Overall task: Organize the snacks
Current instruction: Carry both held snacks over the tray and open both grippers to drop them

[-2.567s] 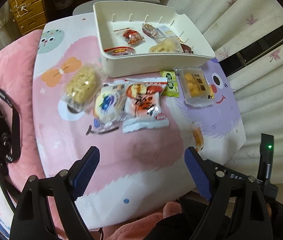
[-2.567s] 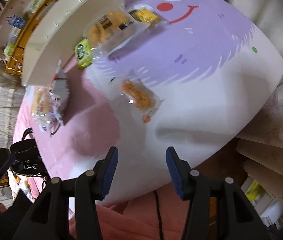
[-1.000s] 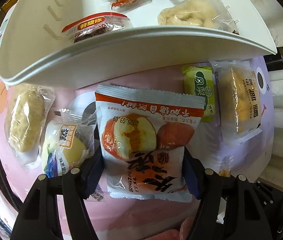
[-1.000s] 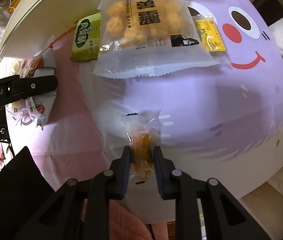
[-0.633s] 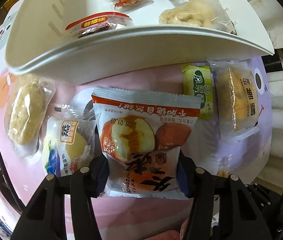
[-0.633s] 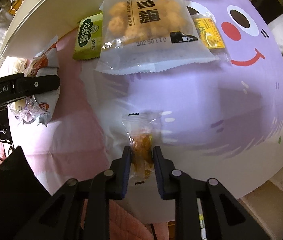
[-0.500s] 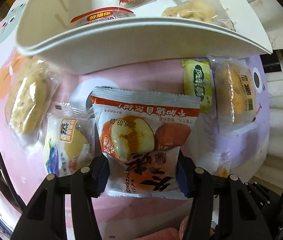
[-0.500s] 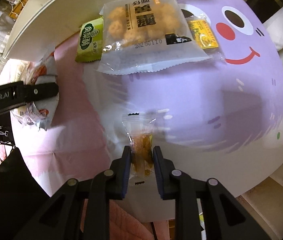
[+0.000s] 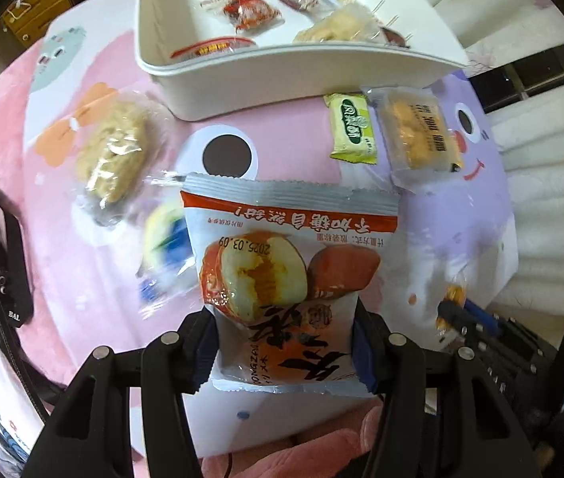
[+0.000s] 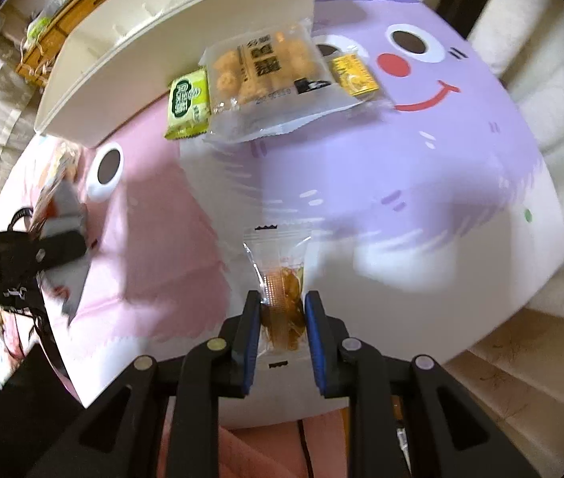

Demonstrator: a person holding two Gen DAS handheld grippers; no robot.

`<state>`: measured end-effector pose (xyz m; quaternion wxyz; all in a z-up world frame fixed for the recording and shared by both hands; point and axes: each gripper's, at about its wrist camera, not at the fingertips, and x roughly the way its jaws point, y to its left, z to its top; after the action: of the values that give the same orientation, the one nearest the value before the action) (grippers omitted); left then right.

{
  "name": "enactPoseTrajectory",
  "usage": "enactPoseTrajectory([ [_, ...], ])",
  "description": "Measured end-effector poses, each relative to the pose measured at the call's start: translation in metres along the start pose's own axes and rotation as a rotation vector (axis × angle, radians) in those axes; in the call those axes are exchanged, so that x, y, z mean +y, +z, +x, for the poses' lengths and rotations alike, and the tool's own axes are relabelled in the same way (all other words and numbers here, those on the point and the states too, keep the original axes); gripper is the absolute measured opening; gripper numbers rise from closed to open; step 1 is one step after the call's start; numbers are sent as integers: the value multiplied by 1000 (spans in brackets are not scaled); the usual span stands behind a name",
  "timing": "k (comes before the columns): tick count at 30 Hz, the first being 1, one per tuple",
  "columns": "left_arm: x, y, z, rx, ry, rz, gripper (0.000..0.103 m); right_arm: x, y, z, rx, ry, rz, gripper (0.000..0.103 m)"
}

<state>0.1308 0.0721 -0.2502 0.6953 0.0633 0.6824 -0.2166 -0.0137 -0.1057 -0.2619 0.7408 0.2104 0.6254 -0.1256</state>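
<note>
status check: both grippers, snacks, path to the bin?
Left gripper shut on orange-and-white bun packet. Right gripper shut on small clear candy wrapper. White plastic bin ahead, partly filled. Nothing in the way.

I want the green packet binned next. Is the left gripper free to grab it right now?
Probably not: the left gripper is shut on the orange bun packet. The green packet itself lies uncovered beside the bin.

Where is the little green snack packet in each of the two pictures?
Left wrist view: green packet, upper right, just below the white bin.
Right wrist view: green packet, upper left, just below the bin.
Shared landmark: the clear bag of golden puffs lying right beside it.
</note>
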Motion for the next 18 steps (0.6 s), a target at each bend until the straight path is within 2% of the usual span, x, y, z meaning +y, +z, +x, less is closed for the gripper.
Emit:
enactPoseTrajectory([
  [4,4,-8,-24,-27,-1,-4,55,-4,2,-20,-41,5,14,21],
  [10,14,-9,-62,-81,-12,-79,55,-2,20,-41,-63,38,-1,21],
  [18,12,13,-92,-141,1,-180,55,-3,71,-63,-103,73,-98,22],
])
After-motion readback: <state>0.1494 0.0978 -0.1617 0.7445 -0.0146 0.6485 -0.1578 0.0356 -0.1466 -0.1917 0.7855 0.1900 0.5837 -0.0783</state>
